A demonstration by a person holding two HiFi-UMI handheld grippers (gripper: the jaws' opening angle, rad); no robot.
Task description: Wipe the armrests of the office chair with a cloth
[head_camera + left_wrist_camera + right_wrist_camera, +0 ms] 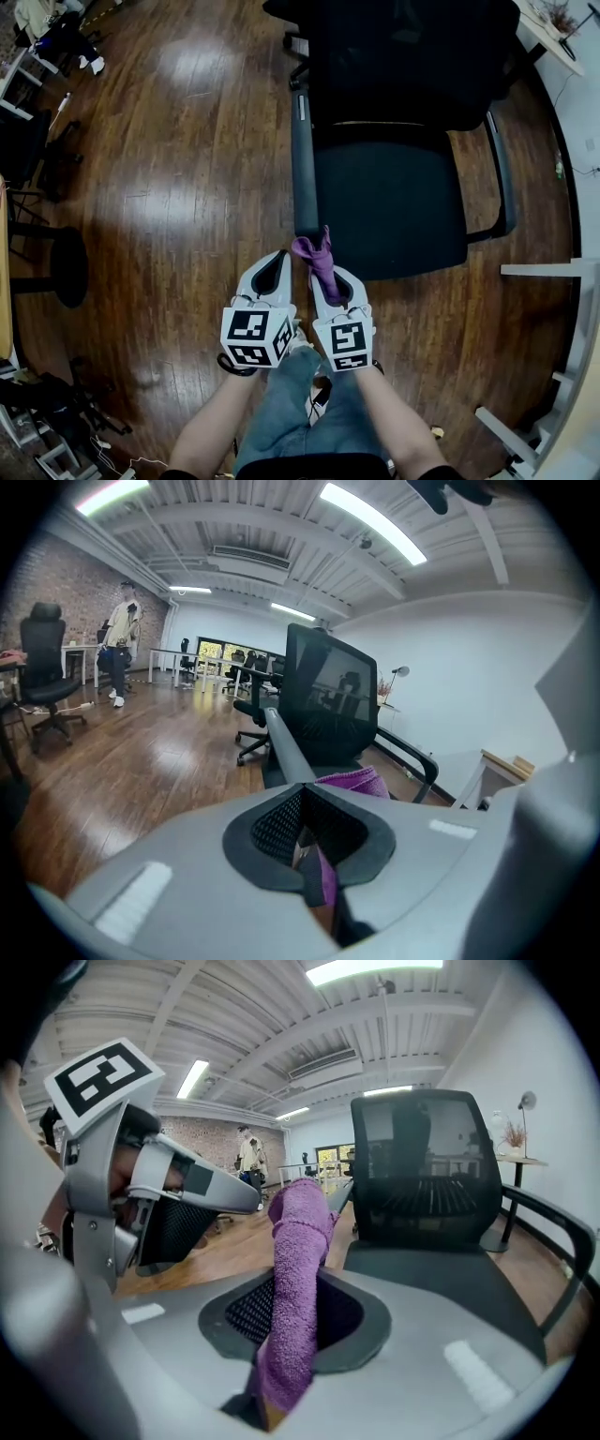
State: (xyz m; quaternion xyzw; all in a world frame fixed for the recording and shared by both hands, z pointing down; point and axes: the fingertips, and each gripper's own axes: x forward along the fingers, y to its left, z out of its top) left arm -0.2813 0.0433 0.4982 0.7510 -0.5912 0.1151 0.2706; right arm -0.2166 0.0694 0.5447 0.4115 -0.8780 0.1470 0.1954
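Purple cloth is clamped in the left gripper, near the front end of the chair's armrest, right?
No: the purple cloth is clamped in the right gripper, as the right gripper view shows. It is near the front end of the armrest.

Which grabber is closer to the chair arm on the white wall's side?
Right. The right gripper, holding the purple cloth, is across the seat from that armrest; the left gripper sits even farther left.
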